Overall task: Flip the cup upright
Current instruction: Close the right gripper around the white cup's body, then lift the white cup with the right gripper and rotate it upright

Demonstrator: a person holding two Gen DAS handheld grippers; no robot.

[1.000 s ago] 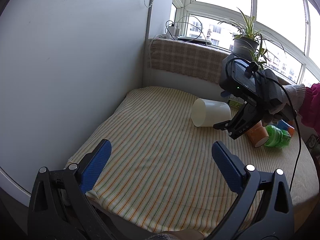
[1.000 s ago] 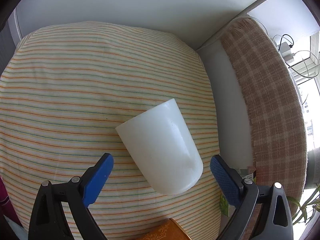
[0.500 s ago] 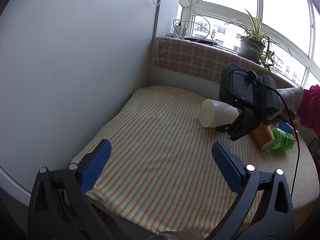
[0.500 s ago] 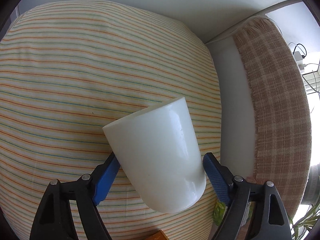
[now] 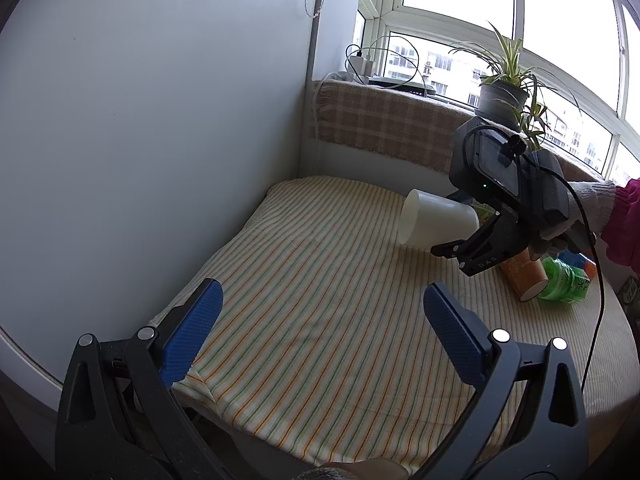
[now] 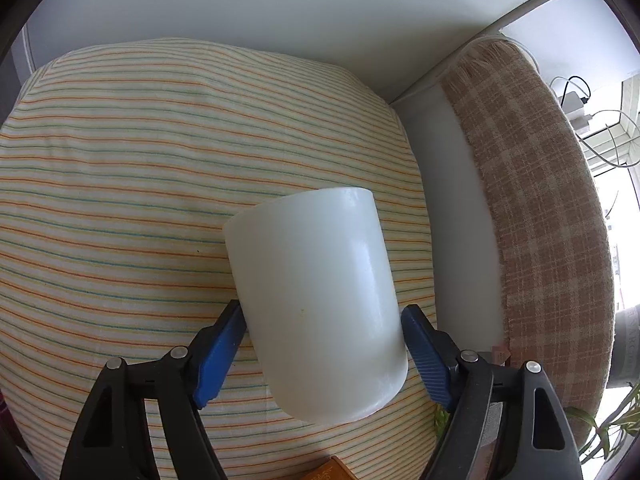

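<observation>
Both blue pads of the right gripper [image 6: 322, 350] are pressed on the smooth white plastic cup [image 6: 316, 300], held tilted at lower centre, near its closed base. It is judged light, stiff, slippery. The left gripper [image 5: 320, 332] is spread, empty.

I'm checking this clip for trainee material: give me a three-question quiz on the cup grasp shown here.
1. True or false: the white cup stands upright on the striped cloth.
2. Which gripper is shut on the cup? A) left gripper B) right gripper C) neither
3. Fill in: in the left wrist view, the cup's open mouth faces the ____ wall panel.

Key
1. False: it lies tilted on its side, held between the blue pads.
2. B: the left gripper is open, away from the cup.
3. white
</observation>
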